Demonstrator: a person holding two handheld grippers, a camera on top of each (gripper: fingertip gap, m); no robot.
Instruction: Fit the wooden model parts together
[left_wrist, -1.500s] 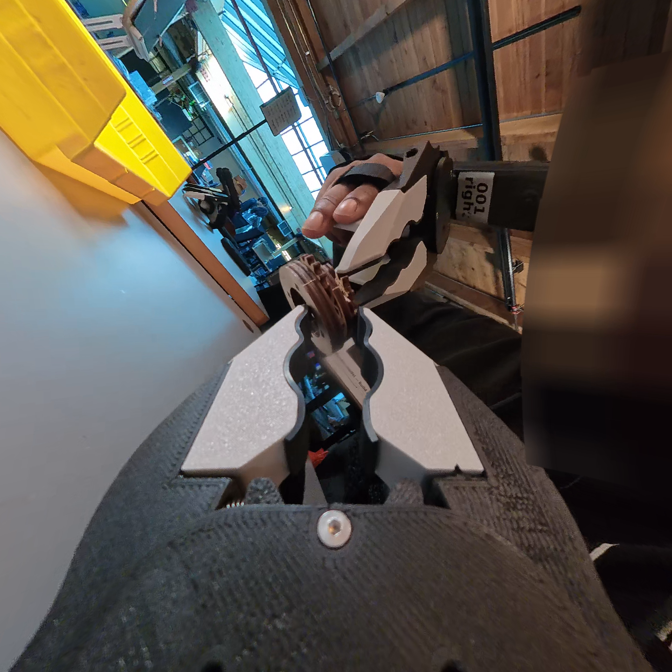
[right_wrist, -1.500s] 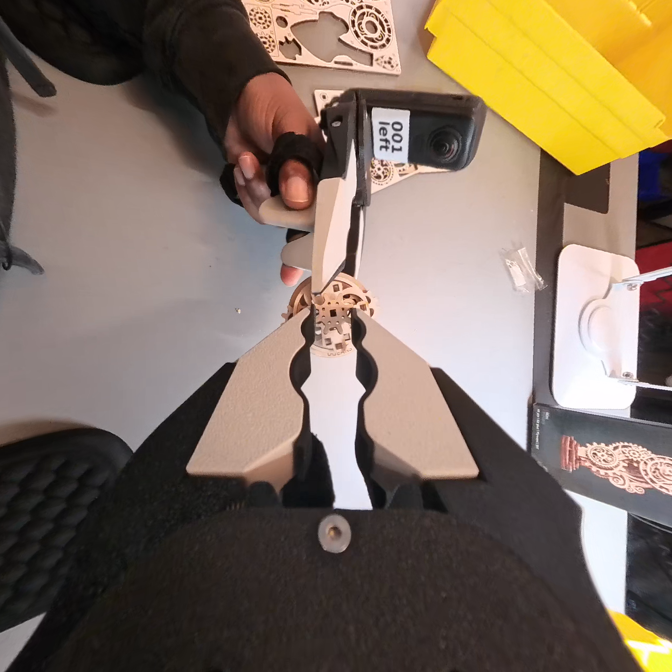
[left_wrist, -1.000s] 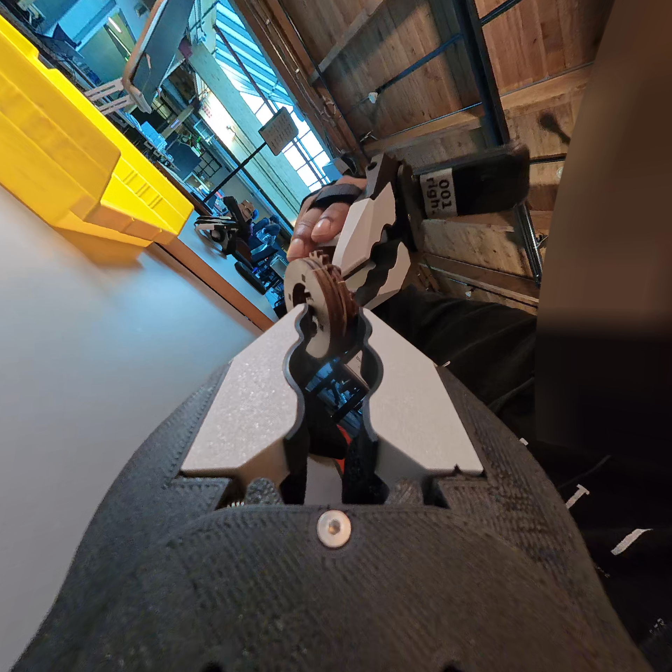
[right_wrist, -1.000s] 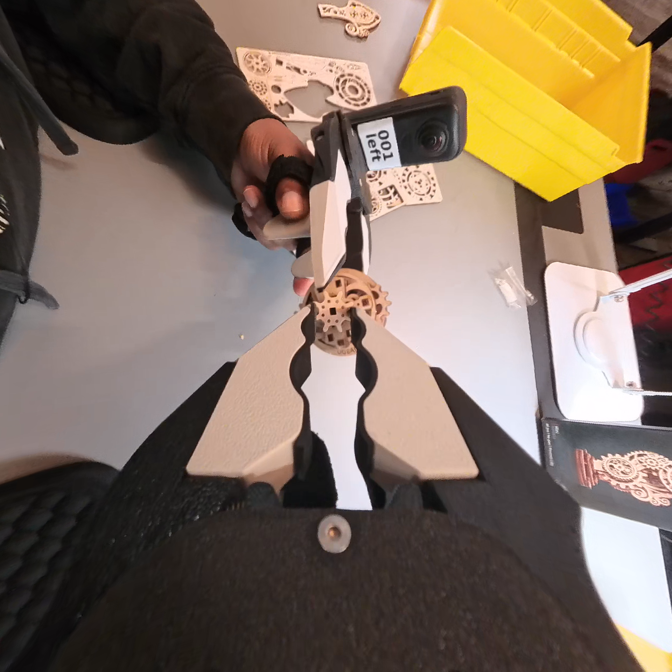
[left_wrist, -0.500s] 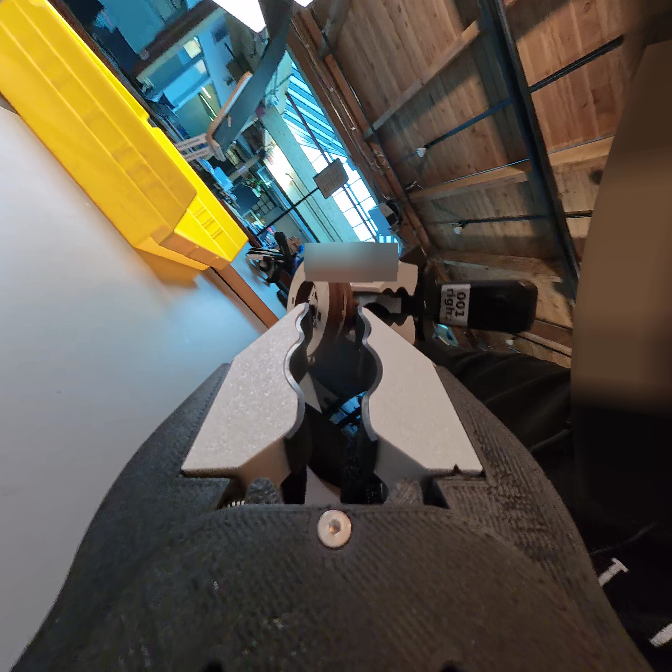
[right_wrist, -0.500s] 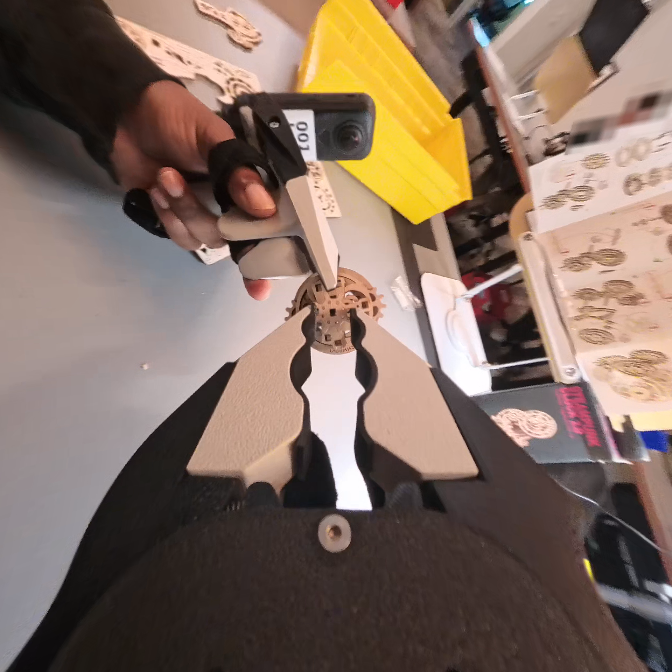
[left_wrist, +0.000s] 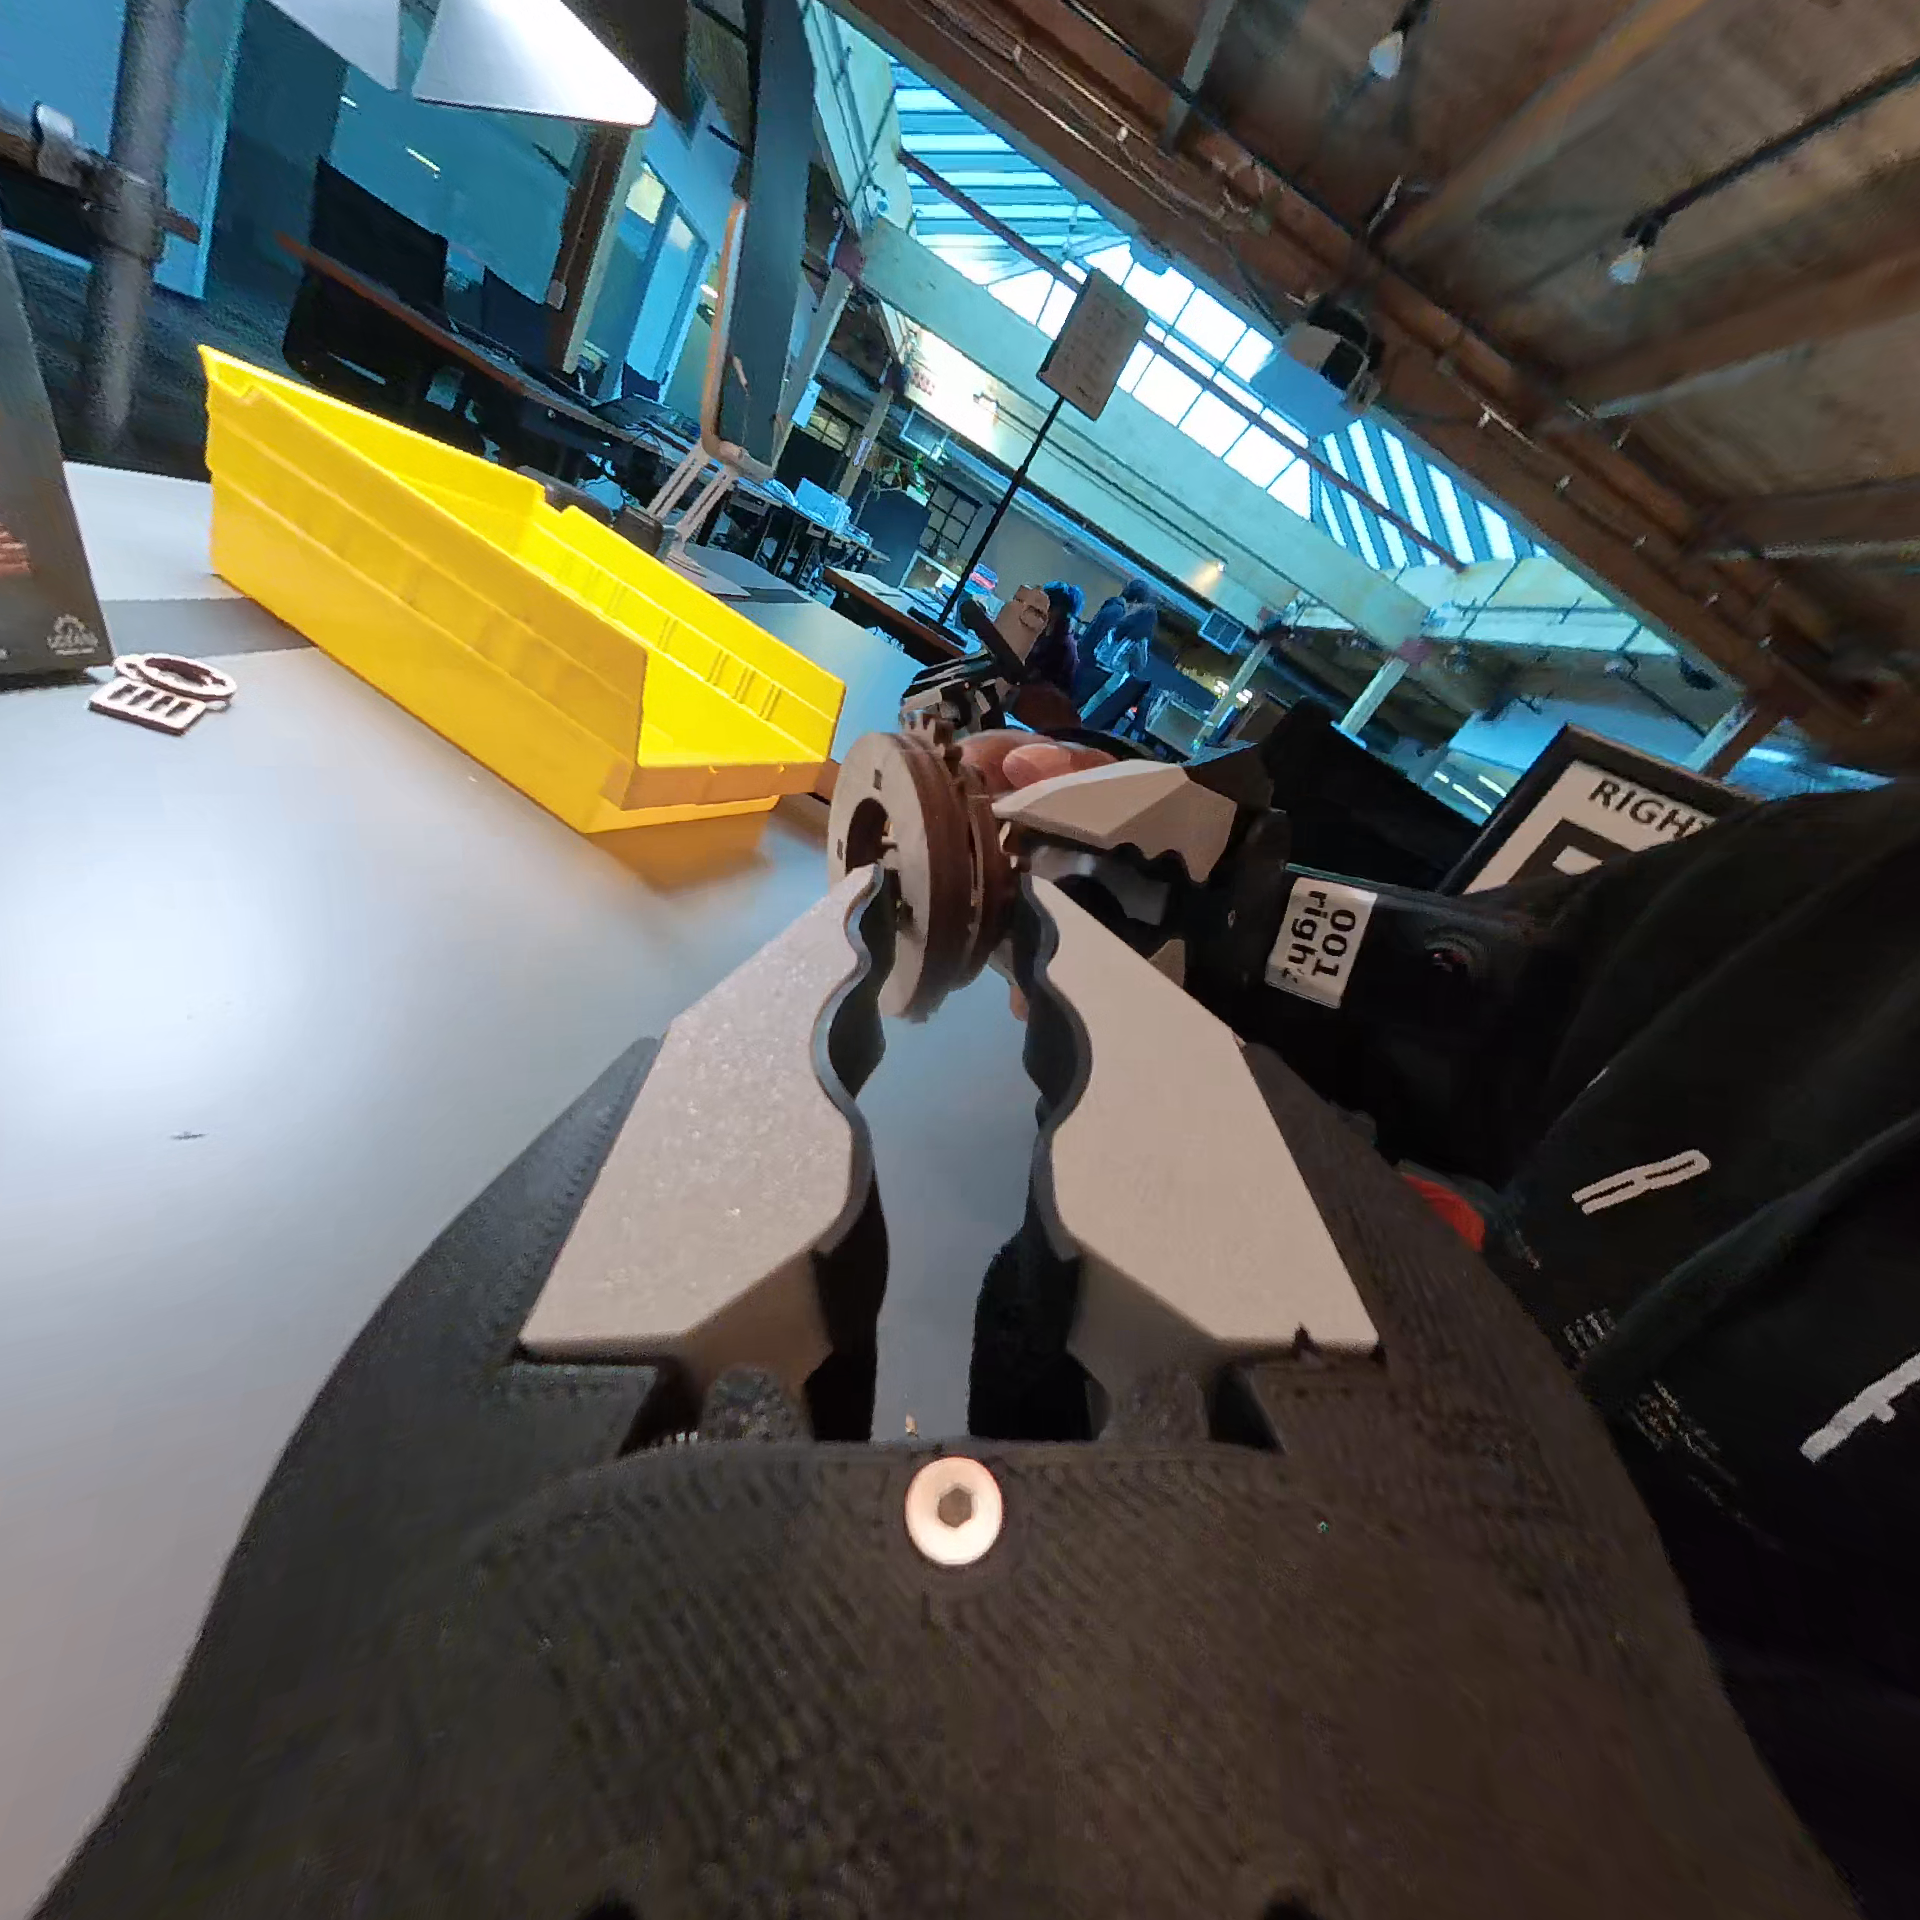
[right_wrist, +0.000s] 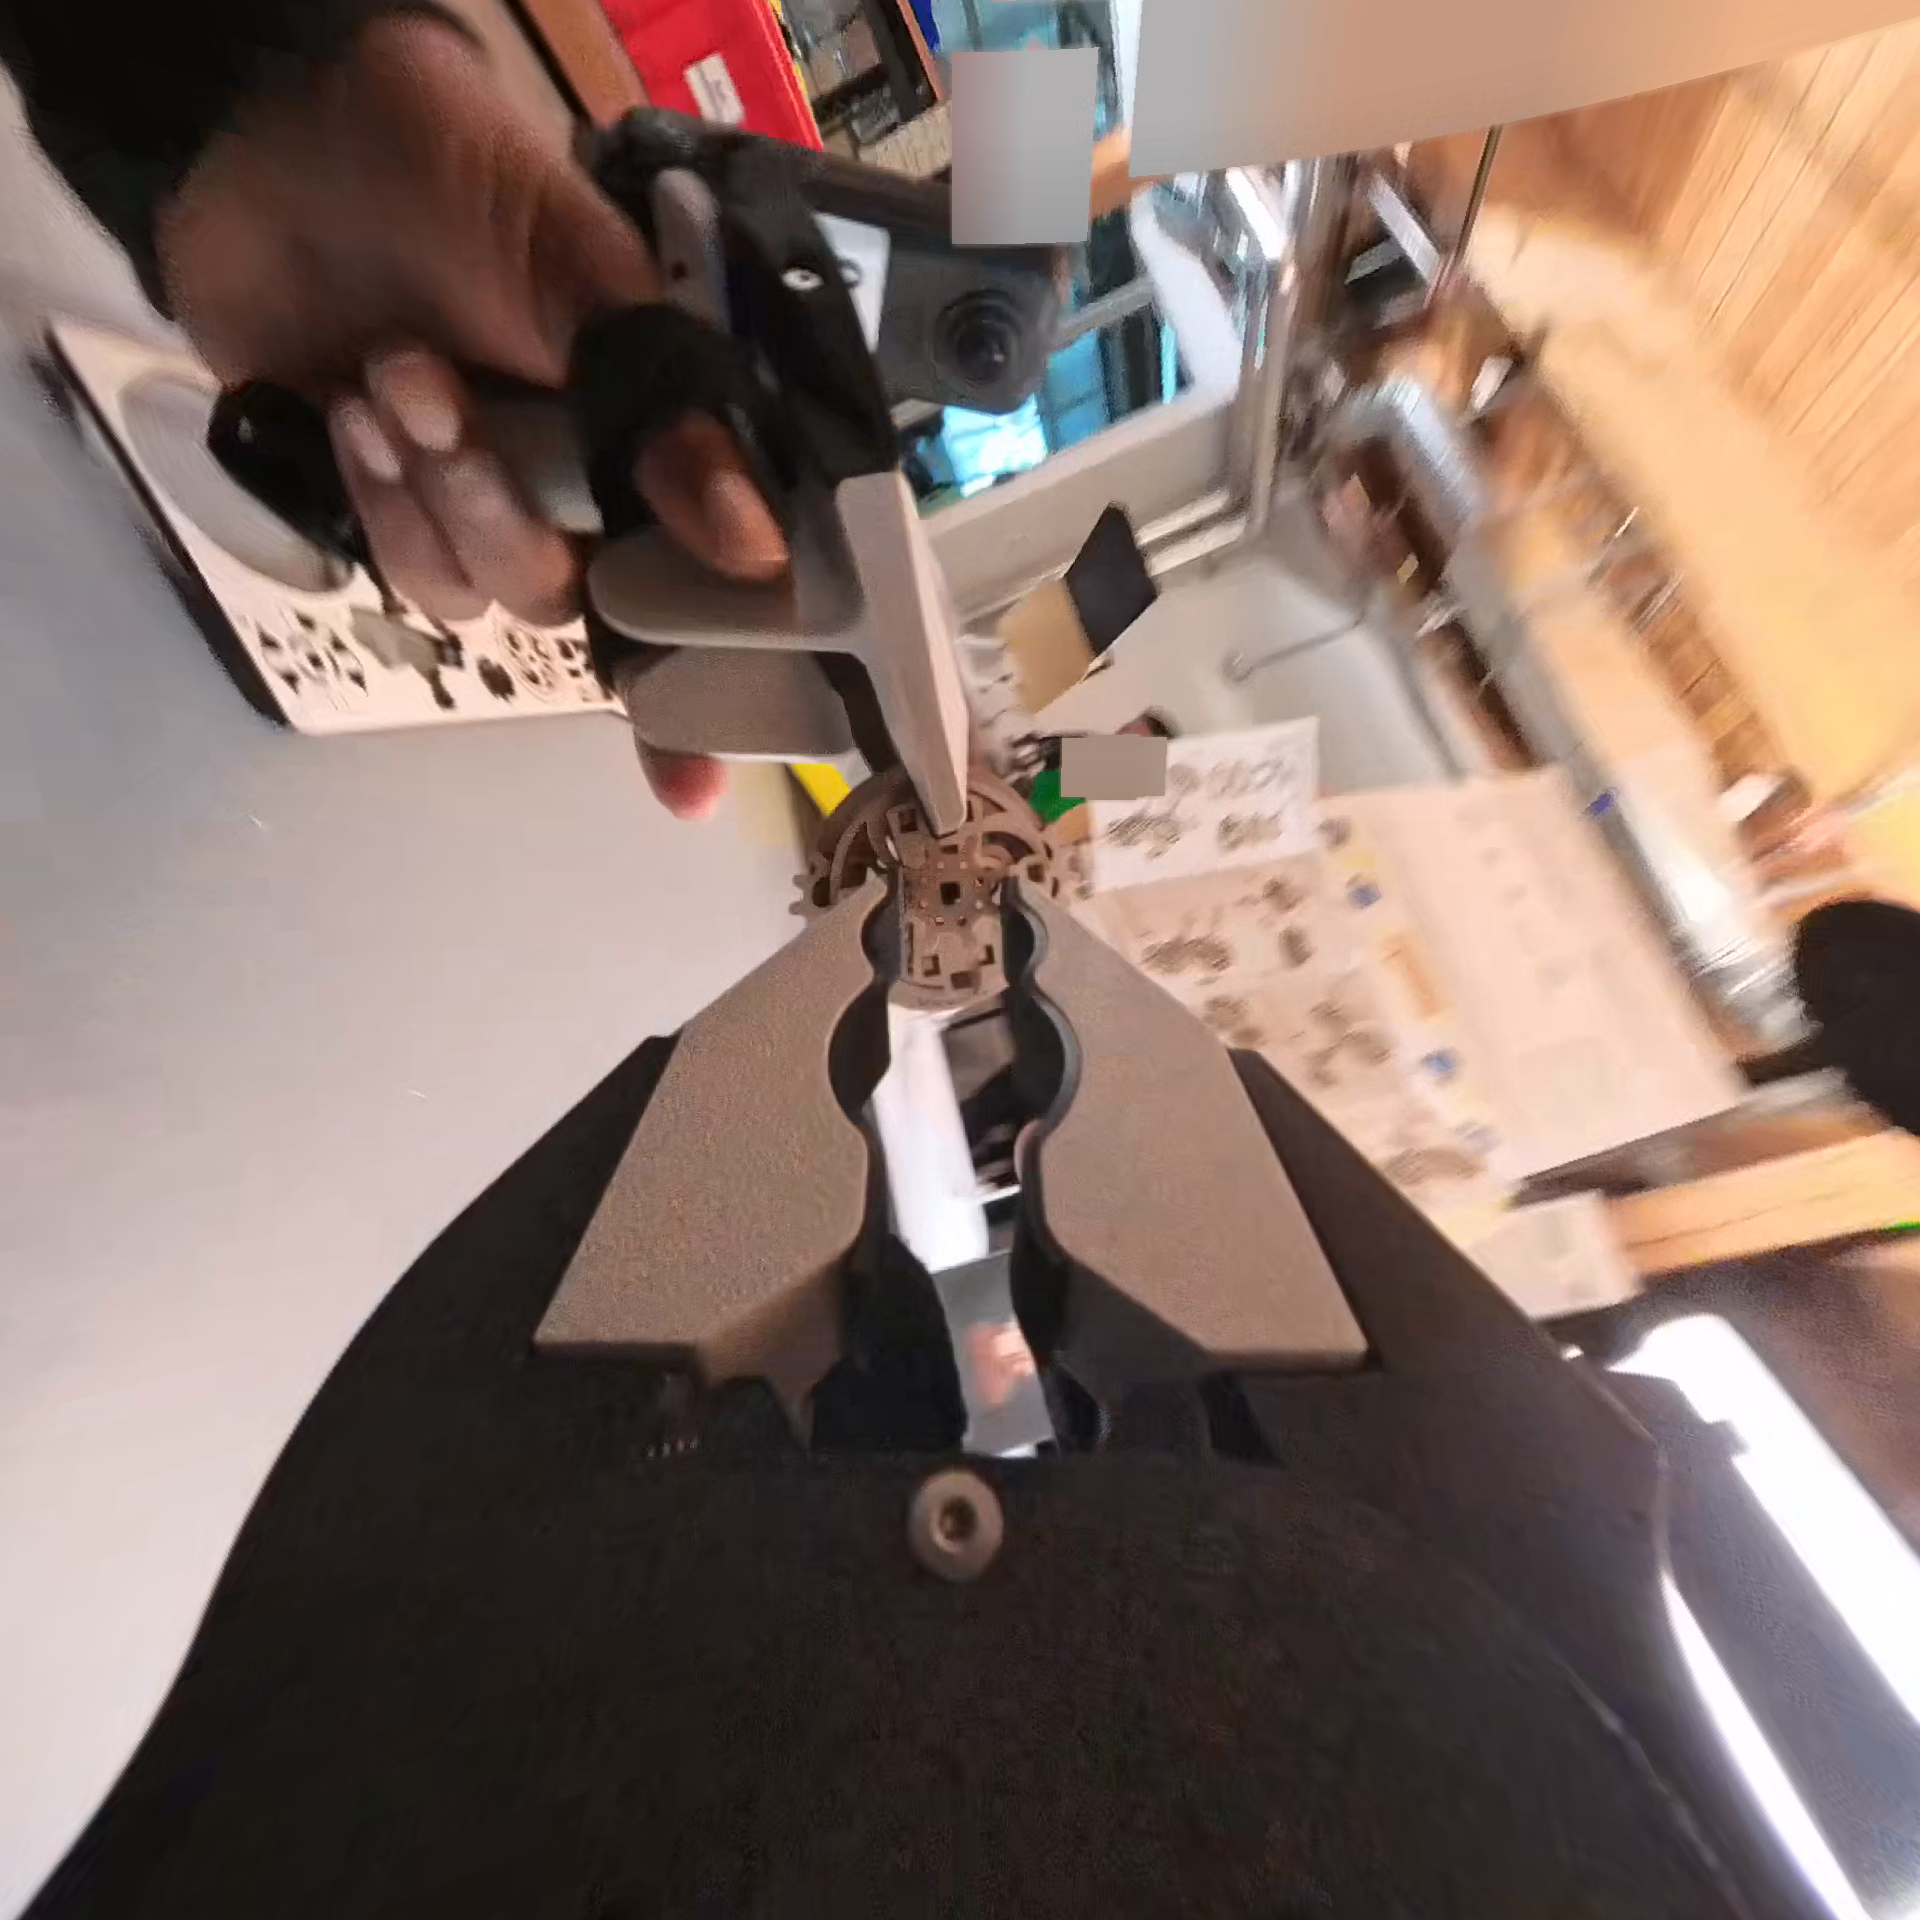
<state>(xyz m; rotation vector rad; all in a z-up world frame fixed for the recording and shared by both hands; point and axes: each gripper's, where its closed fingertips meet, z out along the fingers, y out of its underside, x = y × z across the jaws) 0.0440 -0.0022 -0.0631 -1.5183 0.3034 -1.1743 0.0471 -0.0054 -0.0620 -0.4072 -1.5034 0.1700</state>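
Note:
A round wooden gear assembly (left_wrist: 925, 883) of stacked toothed discs is held in the air above the grey table. My left gripper (left_wrist: 943, 906) is shut on its edge. My right gripper (right_wrist: 948, 914) is shut on the same gear assembly (right_wrist: 940, 894) from the other side. The right gripper also shows in the left wrist view (left_wrist: 1101, 831), its tips against the gear. The left gripper shows in the right wrist view (right_wrist: 914, 717), reaching down onto the gear, with a hand (right_wrist: 436, 416) on it.
A yellow bin (left_wrist: 499, 613) lies on the grey table (left_wrist: 312, 987). Small wooden parts (left_wrist: 161, 691) lie by a dark box (left_wrist: 42, 499) at far left. A cut-out wooden sheet (right_wrist: 416, 649) and printed instruction sheets (right_wrist: 1351, 914) show in the blurred right wrist view.
Both grippers have swung together with the gear held between them, tilting up from the table. The right wrist view now faces the room instead of the tabletop. The grips are unchanged.

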